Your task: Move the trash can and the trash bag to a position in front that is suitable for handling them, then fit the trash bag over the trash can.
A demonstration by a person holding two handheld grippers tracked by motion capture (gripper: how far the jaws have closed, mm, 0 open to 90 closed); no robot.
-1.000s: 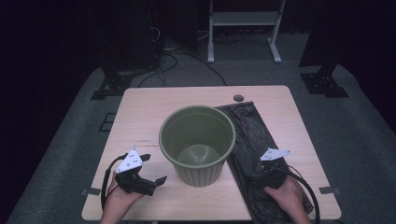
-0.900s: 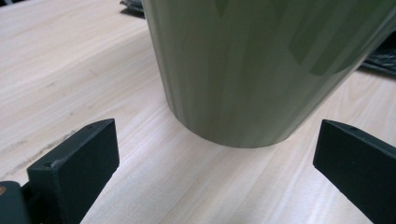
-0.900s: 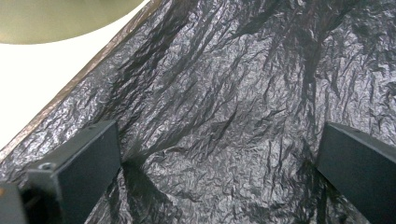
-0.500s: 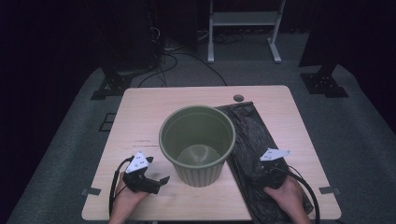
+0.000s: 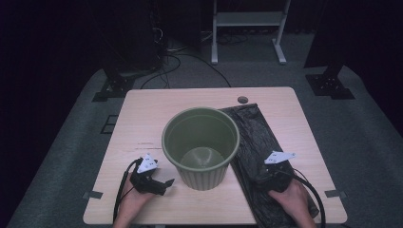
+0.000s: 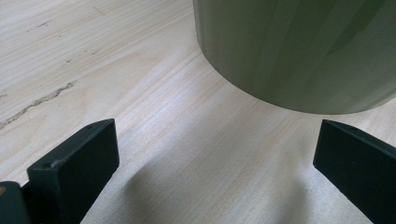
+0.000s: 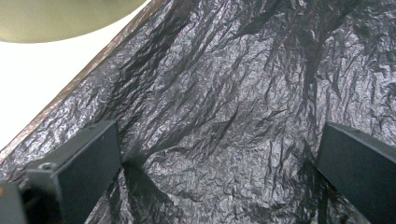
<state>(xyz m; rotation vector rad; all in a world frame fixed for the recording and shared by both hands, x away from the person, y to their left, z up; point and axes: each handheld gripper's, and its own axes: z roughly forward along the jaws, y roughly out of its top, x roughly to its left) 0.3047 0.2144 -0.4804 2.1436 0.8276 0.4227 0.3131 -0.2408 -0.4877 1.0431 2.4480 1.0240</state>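
Observation:
An empty olive-green bucket point(image 5: 200, 142) stands upright in the middle of the wooden table point(image 5: 142, 109). A crumpled black plastic bag point(image 5: 256, 137) lies flat to its right, reaching the front edge. My left gripper point(image 5: 166, 183) rests on the table at the bucket's front left, open, jaws pointing at the bucket's base point(image 6: 299, 51) with bare wood between them. My right gripper point(image 5: 262, 178) sits low over the bag point(image 7: 224, 107), open, its jaws wide apart above the wrinkled plastic. The bucket's bottom edge point(image 7: 60, 18) shows at the upper left of the right gripper view.
A small round grommet hole point(image 5: 243, 99) lies near the table's far edge. Beyond the table are a white stand point(image 5: 247, 28), black stand feet point(image 5: 111, 88) and cables on grey carpet. Bare wood spreads left of the bucket.
My left gripper has shifted a little to the right, closer to the bucket's base. The right gripper has stayed over the bag.

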